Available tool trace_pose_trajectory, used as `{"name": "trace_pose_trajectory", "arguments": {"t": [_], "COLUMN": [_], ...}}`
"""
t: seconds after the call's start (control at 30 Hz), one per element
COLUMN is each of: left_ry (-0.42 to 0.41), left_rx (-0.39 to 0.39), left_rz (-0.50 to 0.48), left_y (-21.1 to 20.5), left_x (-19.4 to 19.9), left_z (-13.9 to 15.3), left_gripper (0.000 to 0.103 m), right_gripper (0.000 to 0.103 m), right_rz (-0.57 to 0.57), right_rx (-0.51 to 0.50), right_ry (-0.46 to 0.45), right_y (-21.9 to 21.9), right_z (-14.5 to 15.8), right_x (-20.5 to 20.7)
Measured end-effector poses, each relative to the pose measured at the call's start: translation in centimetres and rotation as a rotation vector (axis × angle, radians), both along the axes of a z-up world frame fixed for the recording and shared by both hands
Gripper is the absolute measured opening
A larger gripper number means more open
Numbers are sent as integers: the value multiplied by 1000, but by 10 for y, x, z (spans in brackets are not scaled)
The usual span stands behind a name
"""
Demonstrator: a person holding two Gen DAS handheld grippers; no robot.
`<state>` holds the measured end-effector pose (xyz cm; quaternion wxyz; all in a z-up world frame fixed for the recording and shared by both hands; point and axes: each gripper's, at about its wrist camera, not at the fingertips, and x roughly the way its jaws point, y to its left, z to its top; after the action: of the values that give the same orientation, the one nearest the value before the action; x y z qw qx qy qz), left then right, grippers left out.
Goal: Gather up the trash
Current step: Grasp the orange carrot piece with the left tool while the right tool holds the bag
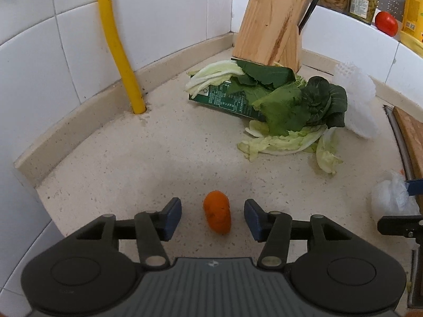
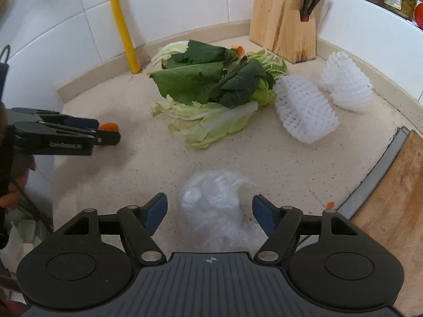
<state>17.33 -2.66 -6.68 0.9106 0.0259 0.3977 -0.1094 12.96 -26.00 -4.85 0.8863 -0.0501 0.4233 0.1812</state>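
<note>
Carrot piece point(image 1: 217, 215): lay on the surface point(image 1: 132, 158), between the two fingers of the left claw point(image 1: 212, 218), touching neither.
Plastic wrap point(image 2: 216, 203): lay on the surface between the fingers of the right claw point(image 2: 210, 215).
Leaf pile point(image 2: 211, 89): lay behind both claws, on a carton point(image 1: 224, 100).
Knife block point(image 1: 272, 21): stood behind the pile, in the corner.
Foam nets point(image 2: 304, 108): lay right of the leaves.
Pipe point(image 1: 119, 50): stood left of the pile, at the wall.
Cutting board point(image 2: 391, 198): lay at the right edge.

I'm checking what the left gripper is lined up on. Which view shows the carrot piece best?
The left wrist view: the whole carrot piece lies on the counter between the open jaws, untouched. The right wrist view shows only an orange sliver behind the left gripper's fingers.
</note>
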Motion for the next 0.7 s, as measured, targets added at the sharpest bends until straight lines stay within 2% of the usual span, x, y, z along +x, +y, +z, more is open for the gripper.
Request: {"name": "trace_pose_trajectory", "arguments": {"t": [0.1,0.13,0.2,0.23,0.27,0.3,0.37,0.7], "left_ry": [-5,-7,-12,-4,10,18,17,-15], "left_rx": [-18,-22,-16,-28,-56,-78,-78,-105], "left_rz": [18,26,42,38,38,38,37,63], "left_y": [1,2,2,2,4,5,4,17], "left_x": [0,-1,-2,-2,-4,-5,-11,-40], "left_z": [0,0,1,2,3,3,3,20], "left_gripper": [44,40,22,11,11,11,10,10], "right_gripper": [77,77,77,70,62,50,43,40], "right_rz": [-3,-4,-11,-17,-24,-38,-40,-13], "right_rx": [1,2,9,15,12,3,10,54], "right_ry": [5,5,2,4,16,16,34,-12], "right_y": [-1,-2,-3,-4,-4,-4,-4,12], "right_z": [-1,-2,-4,-5,-7,-7,-5,13], "right_x": [0,0,0,2,3,4,3,-14]}}
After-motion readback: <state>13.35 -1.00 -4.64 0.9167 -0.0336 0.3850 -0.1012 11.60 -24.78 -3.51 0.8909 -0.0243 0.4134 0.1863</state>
